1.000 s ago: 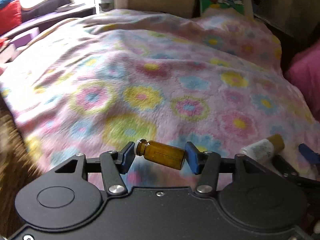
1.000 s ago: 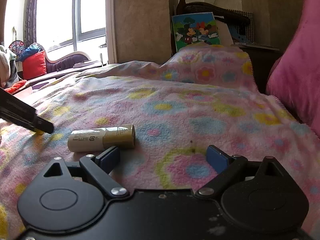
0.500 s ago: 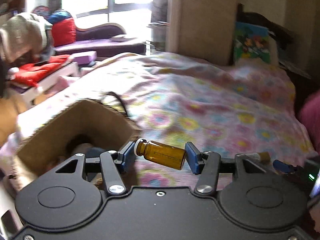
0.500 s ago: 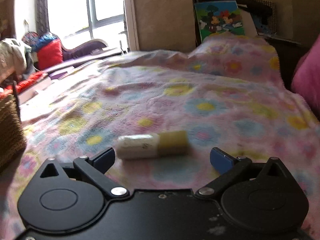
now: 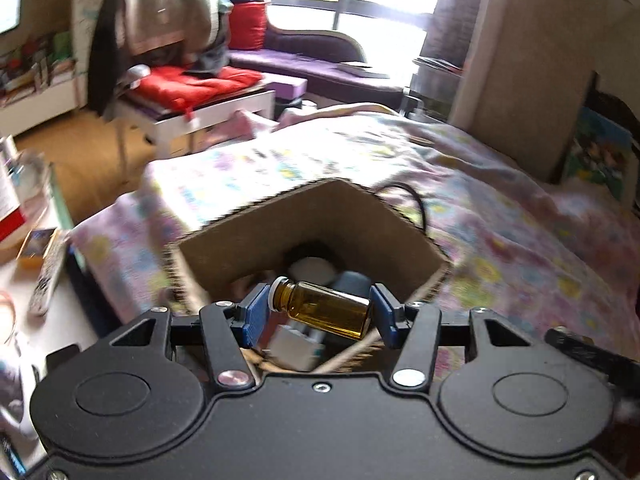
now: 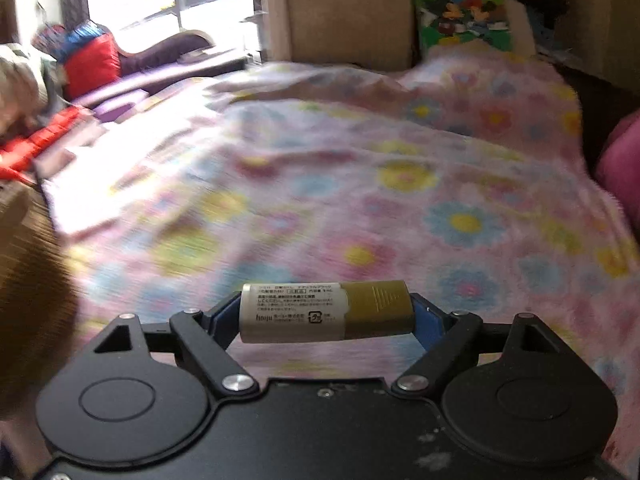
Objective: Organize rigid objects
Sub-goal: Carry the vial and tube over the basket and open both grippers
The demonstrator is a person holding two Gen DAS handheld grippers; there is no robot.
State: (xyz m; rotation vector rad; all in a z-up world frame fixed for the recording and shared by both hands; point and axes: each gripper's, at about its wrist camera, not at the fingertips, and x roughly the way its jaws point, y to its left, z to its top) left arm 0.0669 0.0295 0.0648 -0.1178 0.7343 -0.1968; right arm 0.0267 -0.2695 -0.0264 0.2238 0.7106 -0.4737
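Note:
My left gripper is shut on a small amber glass bottle, held crosswise above the open brown basket. The basket stands at the edge of the flowered bed blanket and holds several small items, among them a white box. My right gripper is shut on a white tube with a gold cap, held sideways just above the blanket. The basket's side shows blurred at the left edge of the right wrist view.
A pink pillow lies at the right of the bed. A cartoon picture leans at the bed's head. A white bench with red cushions, a chair with clothes and a low table with a remote stand left of the bed.
My left gripper carried the amber bottle left, from over the blanket to above the basket. My right gripper closed on the white and gold tube and lifted it off the blanket.

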